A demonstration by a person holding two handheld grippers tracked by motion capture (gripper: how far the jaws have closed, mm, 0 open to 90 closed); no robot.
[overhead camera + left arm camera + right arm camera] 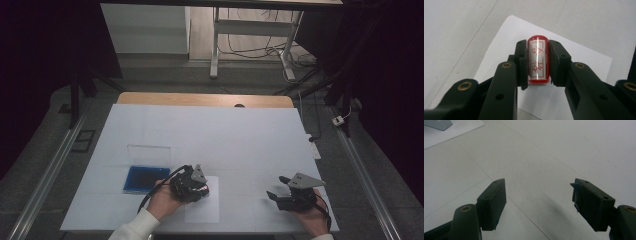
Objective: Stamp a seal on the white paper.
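A red stamp (pixel 538 60) with a white label of red characters sits clamped between the jaws of my left gripper (pixel 537 63). It hangs just over a white sheet of paper (pixel 584 57). In the high view the left gripper (pixel 204 189) is over that sheet of paper (pixel 202 210), near the table's front. An open blue ink pad case (pixel 145 178) with its clear lid raised lies just to the gripper's left. My right gripper (pixel 277 187) stands open at the front right, its jaws (pixel 539 205) wide apart over bare table with nothing between them.
A white cover lies over the wooden table (pixel 205 99). Beyond the far edge are a desk frame (pixel 250 30) and cables on the floor. Metal rails (pixel 45 175) run along both sides of the table.
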